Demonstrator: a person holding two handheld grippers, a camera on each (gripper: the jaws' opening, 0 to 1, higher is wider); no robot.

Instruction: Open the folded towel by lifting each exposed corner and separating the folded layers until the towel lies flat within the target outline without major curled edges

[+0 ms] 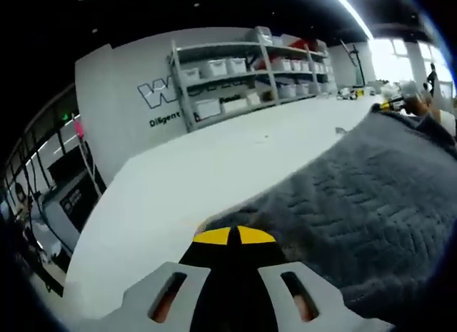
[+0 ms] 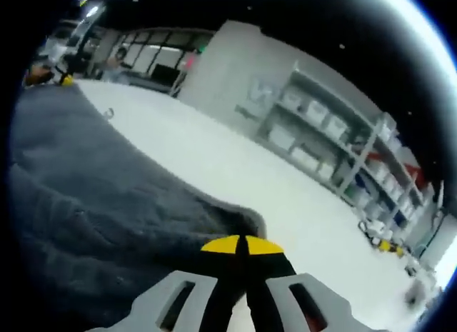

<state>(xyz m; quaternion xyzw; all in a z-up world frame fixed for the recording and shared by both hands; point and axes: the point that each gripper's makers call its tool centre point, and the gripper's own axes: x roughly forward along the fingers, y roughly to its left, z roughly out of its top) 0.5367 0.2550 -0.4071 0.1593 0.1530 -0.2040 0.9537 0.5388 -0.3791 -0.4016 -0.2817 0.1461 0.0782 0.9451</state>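
Your left gripper (image 1: 234, 236) sits at the edge of the gray towel (image 1: 357, 196). Its two yellow-tipped fingers (image 1: 214, 237) are pressed together, and the towel's edge meets them right at the tips. It looks like they pinch the towel there, but the tips hide the cloth, so you cannot be sure.

The towel lies on the white table (image 1: 193, 182). In the left gripper view it spreads away from the tips, toward the far side of the table. Its top has a bumpy zigzag pattern.

Your right gripper (image 2: 243, 245) is at another corner of the towel (image 2: 93, 203). Its yellow-tipped fingers (image 2: 223, 245) are also pressed together. The towel's rounded corner curls up just beside the tips and touches them. You cannot tell if the cloth is caught between them.

In the right gripper view the towel has soft folds and humps, so it is not flat. The white table (image 2: 235, 182) stretches out past the towel.

Well beyond the table stand metal shelves (image 1: 243, 75) with white bins. A gray wall (image 1: 121, 96) with letters on it stands beside the shelves.
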